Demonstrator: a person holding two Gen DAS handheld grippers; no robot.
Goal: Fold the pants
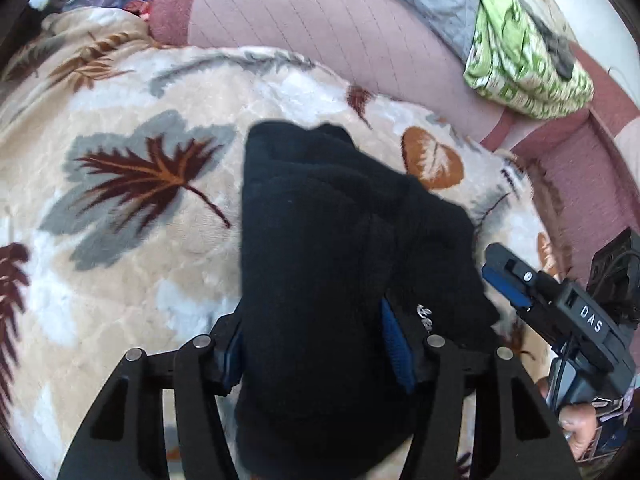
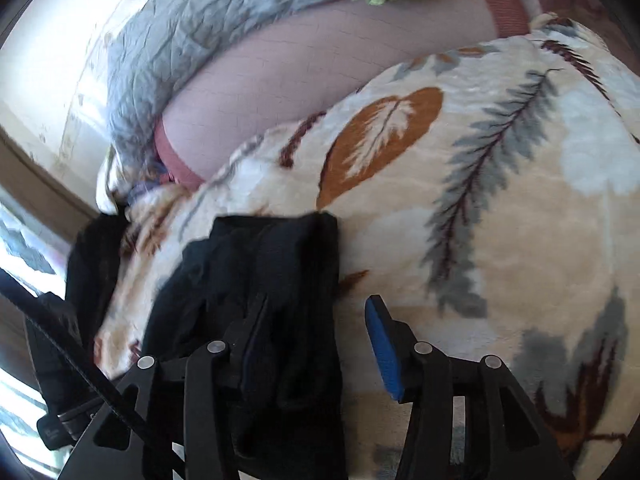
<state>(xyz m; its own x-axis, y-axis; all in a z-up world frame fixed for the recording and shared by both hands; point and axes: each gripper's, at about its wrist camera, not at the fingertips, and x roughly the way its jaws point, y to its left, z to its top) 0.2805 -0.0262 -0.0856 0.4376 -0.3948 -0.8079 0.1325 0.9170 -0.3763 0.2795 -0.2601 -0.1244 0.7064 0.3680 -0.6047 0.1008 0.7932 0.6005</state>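
Note:
The black pants (image 1: pixel 320 220) lie as a folded bundle on a leaf-patterned blanket (image 1: pixel 132 80). My left gripper (image 1: pixel 314 352) stands over their near end with the cloth filling the gap between its fingers. Both blue pads (image 1: pixel 396 348) still show beside the cloth, so it is open. In the right wrist view the pants (image 2: pixel 272 280) cover the left finger of my right gripper (image 2: pixel 316 344). Its right pad (image 2: pixel 384 356) stands apart from the cloth over bare blanket (image 2: pixel 500 200), so this gripper is open too. One of its fingers (image 1: pixel 516 280) shows at the pants' right edge.
Beyond the blanket lies a pink sheet (image 1: pixel 320 20) with a grey quilt (image 2: pixel 192 32) and a green patterned cloth (image 1: pixel 520 60) on it. A person's hand (image 1: pixel 576 420) holds the right gripper. A dark item (image 2: pixel 88 272) sits at the bed's left edge, near a floor.

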